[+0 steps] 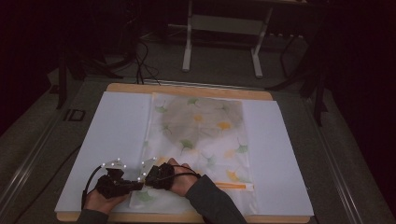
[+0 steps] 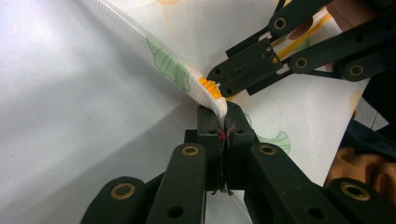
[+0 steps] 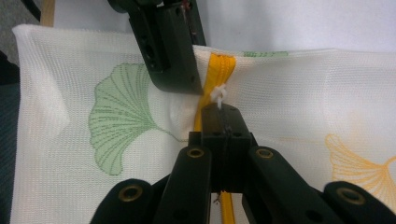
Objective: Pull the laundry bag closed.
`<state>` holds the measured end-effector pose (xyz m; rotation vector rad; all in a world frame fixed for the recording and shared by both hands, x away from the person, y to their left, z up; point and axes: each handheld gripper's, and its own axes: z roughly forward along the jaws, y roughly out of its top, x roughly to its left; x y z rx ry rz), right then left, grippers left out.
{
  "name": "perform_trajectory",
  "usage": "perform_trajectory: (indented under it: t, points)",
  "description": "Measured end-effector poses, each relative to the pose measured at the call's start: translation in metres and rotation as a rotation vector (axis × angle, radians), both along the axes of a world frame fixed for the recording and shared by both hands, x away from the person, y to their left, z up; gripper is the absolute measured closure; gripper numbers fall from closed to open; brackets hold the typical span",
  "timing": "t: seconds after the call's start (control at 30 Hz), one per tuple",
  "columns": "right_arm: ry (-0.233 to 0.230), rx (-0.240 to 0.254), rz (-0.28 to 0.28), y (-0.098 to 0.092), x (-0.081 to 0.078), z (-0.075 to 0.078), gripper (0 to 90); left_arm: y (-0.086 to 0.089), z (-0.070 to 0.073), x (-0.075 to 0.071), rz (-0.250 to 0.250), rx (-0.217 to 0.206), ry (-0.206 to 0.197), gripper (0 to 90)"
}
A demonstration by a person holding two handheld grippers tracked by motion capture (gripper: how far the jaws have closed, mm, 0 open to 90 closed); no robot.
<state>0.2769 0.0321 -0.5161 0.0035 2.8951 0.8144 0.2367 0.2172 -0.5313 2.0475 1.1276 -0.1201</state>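
At the mesh bag's near edge, left gripper jaws pinch mesh; right gripper jaws clamp its white zipper pull.

High view overhead, facing forward; 2 claw views close on shared mesh bag.

The mesh bag is seen as white, fine-woven and half sheer, printed with ginkgo leaves in green and yellow-orange. Its zipper is shown in bright yellow, with a small white pull. The left gripper and right gripper are both black, with brass-coloured rivets. The table is covered in plain white, edged by pale wood. A dark sleeve is worn.
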Motion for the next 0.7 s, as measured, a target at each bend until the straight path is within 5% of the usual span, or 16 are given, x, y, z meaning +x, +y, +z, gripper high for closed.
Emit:
perform_trajectory:
  t: [0.23,0.7]
  points:
    - [-0.012,-0.012,-0.003,-0.002,0.0,-0.002,90.0,0.006,0.001,0.0,0.007,-0.055,0.001,88.3]
    - [-0.046,-0.045,-0.01,-0.012,-0.003,0.0,90.0,0.012,0.003,-0.001,0.01,-0.09,-0.011,88.4]
